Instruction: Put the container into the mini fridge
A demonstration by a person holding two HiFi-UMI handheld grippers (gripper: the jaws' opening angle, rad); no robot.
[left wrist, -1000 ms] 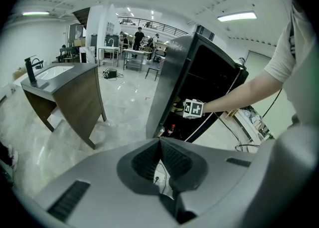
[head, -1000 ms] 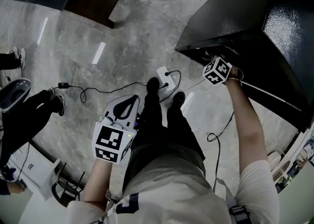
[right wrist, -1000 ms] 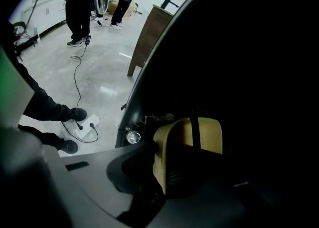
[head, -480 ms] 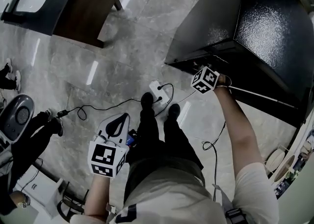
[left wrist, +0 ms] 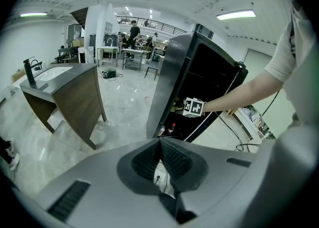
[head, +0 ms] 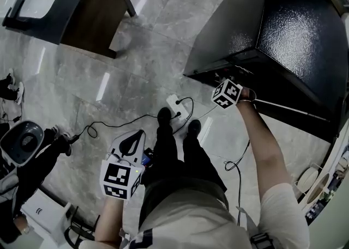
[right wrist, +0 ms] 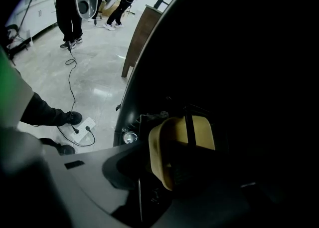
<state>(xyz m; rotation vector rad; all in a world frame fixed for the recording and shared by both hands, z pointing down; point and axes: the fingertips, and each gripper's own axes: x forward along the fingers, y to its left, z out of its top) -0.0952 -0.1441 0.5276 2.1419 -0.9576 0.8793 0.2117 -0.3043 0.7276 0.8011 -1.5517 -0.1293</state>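
Note:
The black mini fridge (head: 294, 30) stands open at the upper right. My right arm reaches into its opening; the right gripper's marker cube (head: 227, 93) shows there, its fingertips hidden inside. In the right gripper view, the right gripper (right wrist: 172, 169) is shut on a yellow container (right wrist: 174, 142) held inside the dark fridge interior. My left gripper (head: 131, 143) hangs by my left hip, shut and holding nothing. The left gripper view shows the fridge (left wrist: 199, 87) from the side, with the right gripper's cube (left wrist: 194, 107) at its opening.
A white power strip (head: 177, 102) with cables lies on the floor by my feet. A dark wooden sink cabinet (head: 82, 2) stands at the upper left. A bottle (left wrist: 172, 128) and a can (right wrist: 129, 137) sit low in the fridge. A bystander's legs (head: 27, 155) are at the left.
The head view has shifted a little. The right gripper stays at the fridge's opening with the container, and the left gripper stays shut by my hip.

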